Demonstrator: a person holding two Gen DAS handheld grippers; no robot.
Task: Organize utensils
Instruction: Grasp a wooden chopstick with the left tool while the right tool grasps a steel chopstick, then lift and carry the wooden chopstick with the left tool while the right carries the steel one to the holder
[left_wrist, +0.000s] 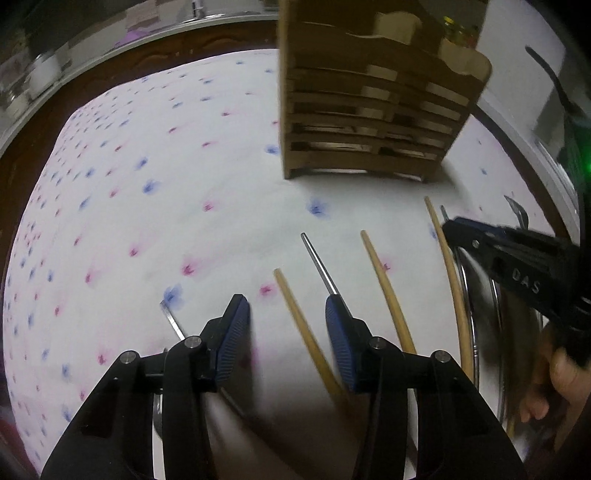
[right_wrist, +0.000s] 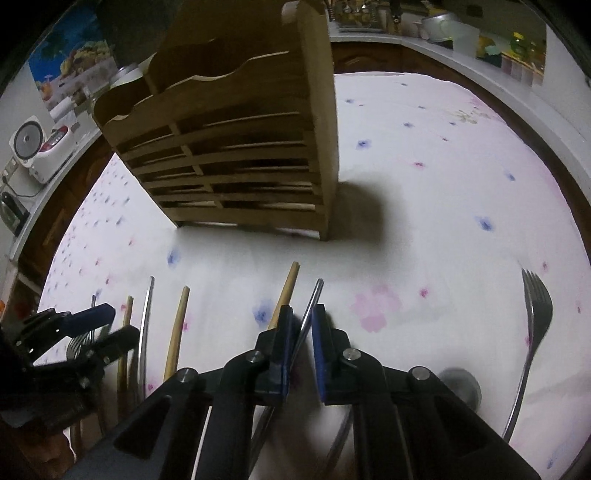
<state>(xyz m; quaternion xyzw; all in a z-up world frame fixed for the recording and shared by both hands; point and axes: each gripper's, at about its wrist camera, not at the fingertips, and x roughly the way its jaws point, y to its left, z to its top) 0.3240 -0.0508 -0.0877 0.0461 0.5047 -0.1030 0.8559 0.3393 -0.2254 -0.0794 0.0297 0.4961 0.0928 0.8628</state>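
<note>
A slatted wooden utensil holder (left_wrist: 373, 110) stands on the flowered tablecloth; it also shows in the right wrist view (right_wrist: 236, 147). Several bamboo chopsticks (left_wrist: 299, 325) and metal chopsticks (left_wrist: 321, 267) lie in front of it. My left gripper (left_wrist: 286, 332) is open, with a bamboo chopstick running between its fingers. My right gripper (right_wrist: 300, 332) hangs low over the cloth, its fingers narrowly apart around a metal chopstick (right_wrist: 312, 302), with a bamboo chopstick (right_wrist: 286, 291) just left of it. The right gripper also shows in the left wrist view (left_wrist: 476, 236).
A fork (right_wrist: 532, 343) lies on the cloth at the right. A round metal piece (right_wrist: 461, 384) lies near it. A metal rim (left_wrist: 469, 332) lies under the chopsticks at the right. Counters with appliances (right_wrist: 37, 147) ring the table.
</note>
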